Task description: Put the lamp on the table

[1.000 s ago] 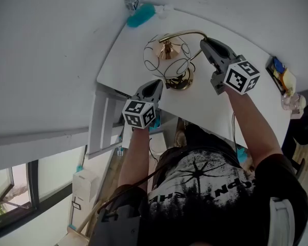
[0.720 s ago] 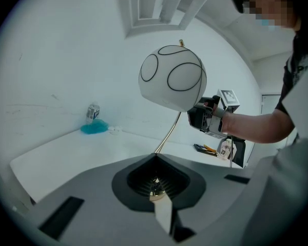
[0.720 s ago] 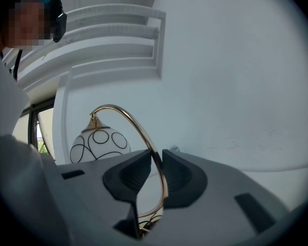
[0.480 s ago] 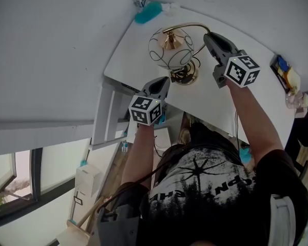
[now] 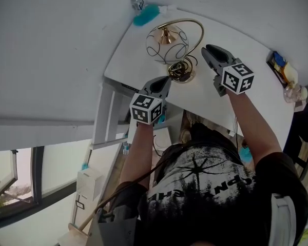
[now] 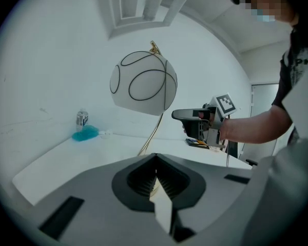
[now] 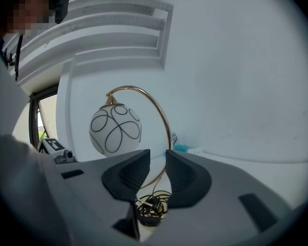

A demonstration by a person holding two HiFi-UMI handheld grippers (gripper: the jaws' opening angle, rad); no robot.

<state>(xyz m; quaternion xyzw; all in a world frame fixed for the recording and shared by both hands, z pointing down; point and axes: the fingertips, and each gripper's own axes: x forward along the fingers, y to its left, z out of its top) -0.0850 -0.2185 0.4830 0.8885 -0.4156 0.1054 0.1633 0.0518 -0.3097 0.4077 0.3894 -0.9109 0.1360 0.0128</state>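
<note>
On the worktop (image 5: 200, 94) the lamp (image 5: 167, 42) stood upright, so the task looked done; right tool (image 5: 208, 50) sat parted and empty beside it, left tool (image 5: 163, 81) clenched on nothing, both only needing to withdraw.

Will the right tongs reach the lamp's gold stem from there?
Probably yes. The right tongs are open and aimed at the lamp's gold stem, with nothing between them. Only the coiled cord lies lower down, at the base.
</note>
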